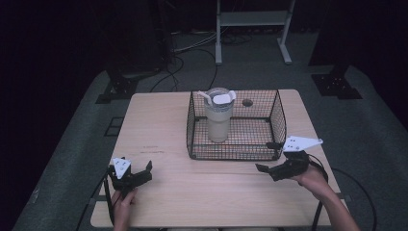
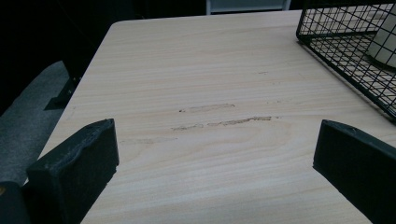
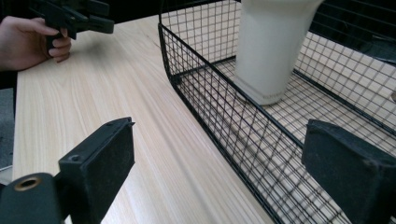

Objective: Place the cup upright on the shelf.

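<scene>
Both grippers sit at the near edge of the table [image 1: 159,139], each in a hand, jaws spread and pinching nothing. By the near left corner the left gripper [image 1: 133,176] points across bare wood; its own view has the jaws wide apart over a few scuff marks [image 2: 219,115]. At the near right the right gripper [image 1: 274,169] lies just beside the basket's [image 1: 235,153] near right corner, aimed leftward along its front wall. That placing looks like a rest before a reach: open jaws, nothing in them, the right one closest to the work.

Inside the basket, toward its left and back, stands the cup [image 1: 219,118], upright, with a lid and a straw on top. Its likely handling is a grab from above, since the wire walls block a side approach.

From the right gripper view the cup's [image 3: 273,46] top is cut off. Dim light blurs the lid, and the room behind the table is too dark to read.
</scene>
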The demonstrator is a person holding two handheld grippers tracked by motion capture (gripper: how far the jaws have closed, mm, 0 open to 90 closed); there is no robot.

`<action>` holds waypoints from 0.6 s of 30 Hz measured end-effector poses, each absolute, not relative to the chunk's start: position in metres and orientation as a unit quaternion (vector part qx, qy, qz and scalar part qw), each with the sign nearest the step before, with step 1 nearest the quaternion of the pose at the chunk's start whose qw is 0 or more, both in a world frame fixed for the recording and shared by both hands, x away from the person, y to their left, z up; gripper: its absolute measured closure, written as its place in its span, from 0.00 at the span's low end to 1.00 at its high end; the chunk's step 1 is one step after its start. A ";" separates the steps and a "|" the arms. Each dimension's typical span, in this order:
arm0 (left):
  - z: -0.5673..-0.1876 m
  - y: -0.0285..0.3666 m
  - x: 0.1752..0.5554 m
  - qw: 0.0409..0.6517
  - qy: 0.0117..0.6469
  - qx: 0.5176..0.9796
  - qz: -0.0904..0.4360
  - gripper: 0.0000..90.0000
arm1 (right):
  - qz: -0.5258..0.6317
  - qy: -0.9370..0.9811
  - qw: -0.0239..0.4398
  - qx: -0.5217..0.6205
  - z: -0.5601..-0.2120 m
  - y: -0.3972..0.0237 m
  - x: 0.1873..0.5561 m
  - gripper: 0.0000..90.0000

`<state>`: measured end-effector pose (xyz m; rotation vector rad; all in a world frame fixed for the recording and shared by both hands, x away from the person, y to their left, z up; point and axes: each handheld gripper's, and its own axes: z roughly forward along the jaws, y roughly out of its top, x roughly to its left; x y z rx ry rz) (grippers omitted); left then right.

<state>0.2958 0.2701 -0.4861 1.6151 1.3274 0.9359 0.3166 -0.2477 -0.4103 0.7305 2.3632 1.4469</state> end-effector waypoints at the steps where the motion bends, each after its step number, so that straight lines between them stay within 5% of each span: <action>1: -0.486 0.270 0.296 0.413 0.528 0.642 0.372 0.00 | 0.501 0.816 0.137 0.254 -0.411 -0.249 0.316 0.10; 18: -0.486 0.270 0.296 0.413 0.529 0.642 0.372 0.00 | 0.498 0.813 0.128 0.273 -0.441 -0.261 0.298 0.10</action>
